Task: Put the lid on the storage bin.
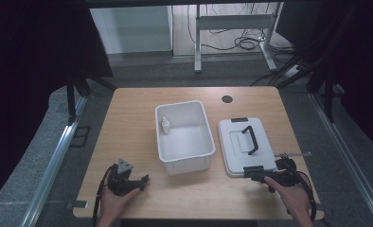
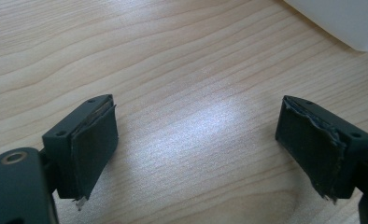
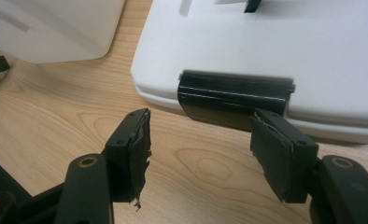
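Note:
A white open bin (image 1: 208,137) stands mid-table with a small white bottle (image 1: 165,125) inside at its left wall. Right of it lies a flat white lid (image 1: 234,146) with a black handle (image 1: 249,139) and black latches. My right gripper (image 1: 253,174) rests at the lid's near edge; in the right gripper view (image 3: 198,149) it is open, its jaws just short of the near black latch (image 3: 236,95). My left gripper (image 1: 139,182) sits on the wood at the front left, open (image 2: 196,149) over bare table, with the bin's corner (image 2: 345,21) ahead.
The wooden table (image 1: 128,123) has a round cable hole (image 1: 227,99) at the back. Metal rails run along both sides below the table edges. A desk frame and cables (image 1: 244,42) stand on the floor beyond the far edge.

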